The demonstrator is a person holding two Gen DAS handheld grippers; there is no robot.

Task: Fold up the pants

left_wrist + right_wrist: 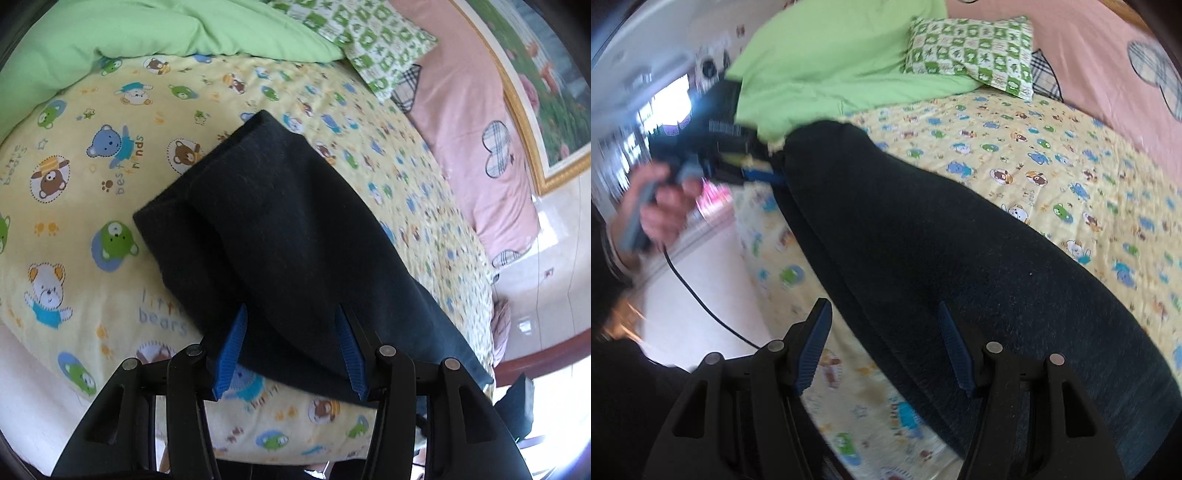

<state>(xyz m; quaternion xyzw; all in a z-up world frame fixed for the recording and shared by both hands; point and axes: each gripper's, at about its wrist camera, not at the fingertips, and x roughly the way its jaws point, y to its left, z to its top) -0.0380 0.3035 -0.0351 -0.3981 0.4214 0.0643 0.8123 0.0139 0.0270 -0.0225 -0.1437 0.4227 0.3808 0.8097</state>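
Dark navy pants [273,236] lie folded lengthwise on a yellow bear-print bedsheet [92,177]. My left gripper [291,314] is open, its blue pads on either side of the near part of the pants, just above the cloth. In the right wrist view the pants [942,266] run from the lower right up to the far end, where the left gripper [764,173] shows in a hand beside the cloth. My right gripper [882,310] is open and empty over the pants' near edge.
A green duvet [159,33] and a green-patterned pillow [373,40] lie at the head of the bed. A pink sheet [476,133] hangs along the far side. A black cable [698,295] trails over the floor beside the bed edge.
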